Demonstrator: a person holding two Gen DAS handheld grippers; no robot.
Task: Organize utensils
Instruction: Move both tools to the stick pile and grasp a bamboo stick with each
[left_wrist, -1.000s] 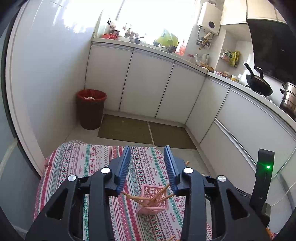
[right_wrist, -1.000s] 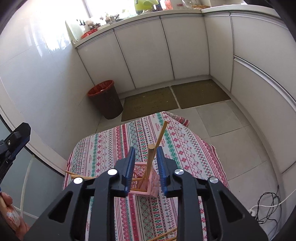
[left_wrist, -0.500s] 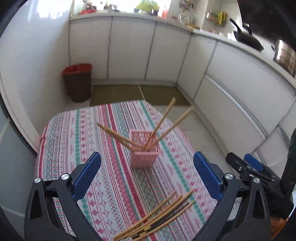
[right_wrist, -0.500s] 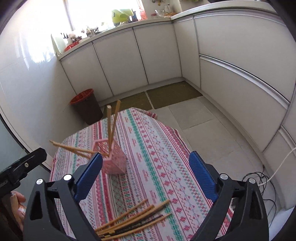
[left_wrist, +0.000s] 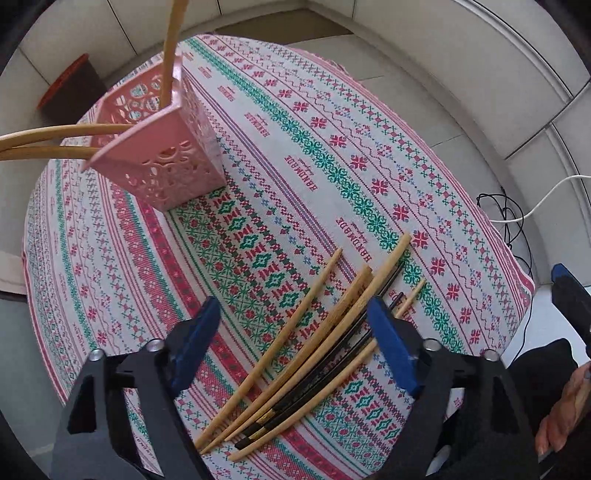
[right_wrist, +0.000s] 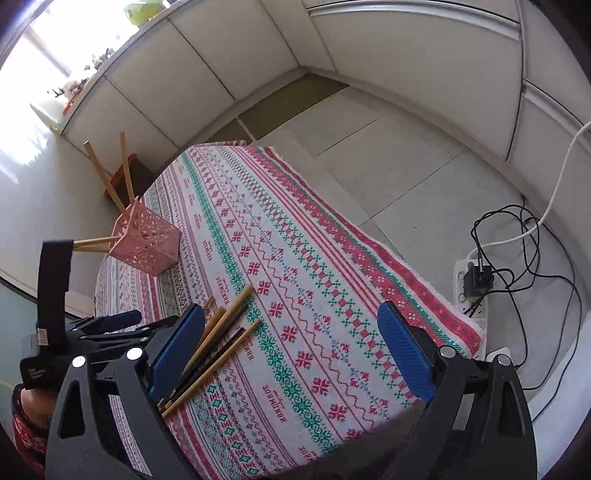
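Left claw (left_wrist: 291, 317) points down at the tabletop (left_wrist: 332, 155), jaws apart and just been narrowing, nothing pinched; loose chopsticks (left_wrist: 314, 350) lie between and below its fingers. Pink basket (left_wrist: 162, 147) with chopsticks in it stands ahead-left of it. Right claw (right_wrist: 291, 325) gapes wide, holding nothing, pile by its left finger.

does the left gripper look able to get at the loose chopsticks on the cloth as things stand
Probably yes. The left gripper points down over the loose chopsticks, its jaws open astride the pile after just narrowing, pads not yet pressing. Nothing lies between; the pink basket stands well clear.
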